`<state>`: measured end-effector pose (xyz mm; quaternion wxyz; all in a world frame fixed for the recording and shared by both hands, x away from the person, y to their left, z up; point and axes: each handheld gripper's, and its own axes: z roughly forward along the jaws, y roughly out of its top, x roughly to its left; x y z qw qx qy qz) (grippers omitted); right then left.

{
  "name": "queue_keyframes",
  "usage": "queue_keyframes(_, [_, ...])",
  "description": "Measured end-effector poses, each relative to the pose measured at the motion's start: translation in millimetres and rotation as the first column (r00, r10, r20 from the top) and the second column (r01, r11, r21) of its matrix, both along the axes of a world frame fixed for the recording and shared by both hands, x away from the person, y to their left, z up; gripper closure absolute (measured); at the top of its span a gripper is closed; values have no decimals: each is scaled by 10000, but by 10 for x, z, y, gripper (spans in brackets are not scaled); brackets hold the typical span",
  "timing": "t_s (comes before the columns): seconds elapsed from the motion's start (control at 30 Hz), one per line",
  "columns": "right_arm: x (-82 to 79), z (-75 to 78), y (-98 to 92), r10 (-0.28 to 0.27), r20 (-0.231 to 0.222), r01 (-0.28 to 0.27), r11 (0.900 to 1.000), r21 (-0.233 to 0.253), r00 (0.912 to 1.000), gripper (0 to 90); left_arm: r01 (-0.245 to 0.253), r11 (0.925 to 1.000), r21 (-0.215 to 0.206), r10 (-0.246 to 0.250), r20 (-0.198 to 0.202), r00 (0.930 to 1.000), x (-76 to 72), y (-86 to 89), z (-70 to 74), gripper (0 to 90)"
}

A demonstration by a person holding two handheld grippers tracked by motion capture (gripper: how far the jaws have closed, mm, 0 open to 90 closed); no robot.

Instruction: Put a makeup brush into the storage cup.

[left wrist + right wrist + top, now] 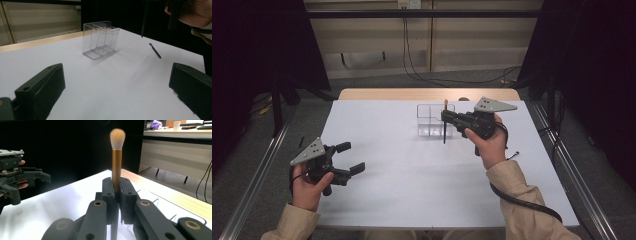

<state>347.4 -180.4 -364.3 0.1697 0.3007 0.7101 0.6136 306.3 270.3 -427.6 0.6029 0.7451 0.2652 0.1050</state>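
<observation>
A makeup brush (445, 131) stands upright, pale bristles on top and dark handle pointing down, with my right gripper (445, 117) shut on it. In the right gripper view the jaws clamp the gold ferrule of the brush (116, 162). The brush hangs just in front of a clear divided organizer (432, 122) at the back middle of the white table (412, 190). My left gripper (352, 157) is held open near the table's left edge with nothing in it. From the left gripper view the organizer (100, 40) stands ahead, and the brush handle (143, 22) hangs to its right.
A thin dark pen-like stick (513, 155) lies on the table near the right edge, also seen as the stick (155, 50) in the left gripper view. Dark curtains flank the table, and cables run along the floor behind it.
</observation>
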Motion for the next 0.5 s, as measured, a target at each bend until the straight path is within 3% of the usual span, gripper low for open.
queue_keyframes(0.5, [162, 46, 28, -207, 131, 206, 9998, 42, 9997, 839, 27, 10000, -6, -27, -93, 10000, -20, 34, -41, 3])
